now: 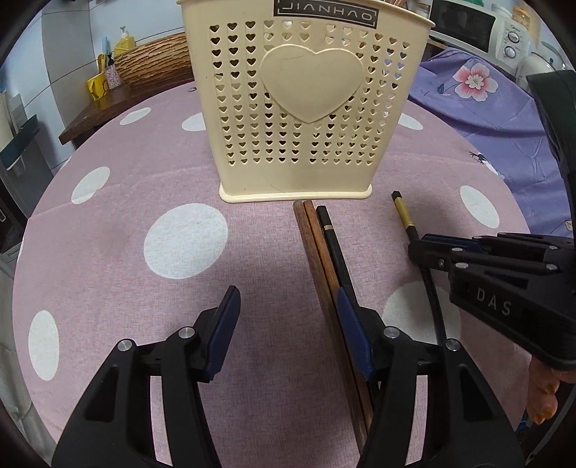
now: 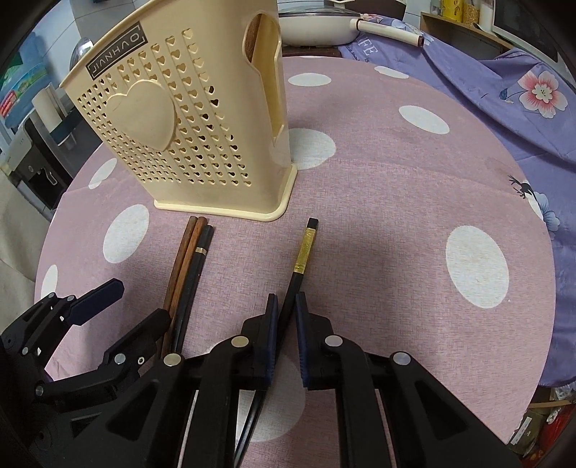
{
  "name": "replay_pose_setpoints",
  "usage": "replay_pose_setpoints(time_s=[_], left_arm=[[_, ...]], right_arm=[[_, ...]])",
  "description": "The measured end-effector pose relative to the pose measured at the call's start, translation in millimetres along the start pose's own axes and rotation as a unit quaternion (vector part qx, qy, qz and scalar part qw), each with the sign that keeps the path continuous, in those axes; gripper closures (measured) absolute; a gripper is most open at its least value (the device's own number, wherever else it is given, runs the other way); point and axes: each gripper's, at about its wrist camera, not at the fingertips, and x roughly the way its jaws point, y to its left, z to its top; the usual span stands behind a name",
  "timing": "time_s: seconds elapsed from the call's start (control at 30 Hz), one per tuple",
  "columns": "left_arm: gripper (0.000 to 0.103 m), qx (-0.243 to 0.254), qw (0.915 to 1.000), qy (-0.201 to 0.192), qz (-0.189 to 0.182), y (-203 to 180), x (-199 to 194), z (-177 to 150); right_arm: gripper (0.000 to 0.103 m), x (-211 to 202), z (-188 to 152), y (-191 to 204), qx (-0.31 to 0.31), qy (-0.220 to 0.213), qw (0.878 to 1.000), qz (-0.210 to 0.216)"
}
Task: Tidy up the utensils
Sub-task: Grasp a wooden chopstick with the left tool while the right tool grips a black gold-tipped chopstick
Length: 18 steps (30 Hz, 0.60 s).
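Note:
A cream utensil holder (image 1: 309, 108) (image 2: 187, 136) pierced with hearts stands upright on the pink dotted tablecloth (image 1: 144, 180). In front of its base lie two brown wooden chopsticks (image 1: 313, 244) (image 2: 183, 259) and a plain black chopstick (image 1: 333, 237) (image 2: 198, 266), side by side. My left gripper (image 1: 286, 298) (image 2: 142, 302) hovers open over them; the brown pair runs just inside its right finger (image 1: 354, 331), and the black one passes under that finger. My right gripper (image 2: 286, 302) (image 1: 414, 248) is shut on a black chopstick with a gold band (image 2: 306, 248) (image 1: 402, 214), which points toward the holder.
A purple floral cloth (image 1: 486, 108) (image 2: 504, 90) covers the surface to the right. A white pan (image 2: 316, 21) sits behind the holder. A microwave (image 1: 478, 28) stands at the back right, a woven basket (image 1: 154, 61) and yellow containers (image 1: 97, 86) at the back left.

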Motion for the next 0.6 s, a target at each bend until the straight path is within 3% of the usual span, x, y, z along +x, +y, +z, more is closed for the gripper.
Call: replay_pose_setpoints(time_s=[0.13,0.3,0.43,0.6], left_arm=[[0.048,0.01,0.9996,0.003,0.026,-2,2,5],[0.049,-0.011,0.9987,0.019,0.045,18,4,7],[0.049,-0.055,0.9982,0.02,0.015,33,4,7],[0.049,-0.046,0.9989,0.001,-0.003,22,0,14]], right_arm=[[0.093,0,-1,1,0.002,0.0,1.0,0.004],[0.093,0,0,-2,0.008,0.002,1.0,0.013],[0.093,1,2,-3,0.011,0.001,1.0,0.01],[0.093,1,2,-5,0.013,0.002,1.0,0.012]])
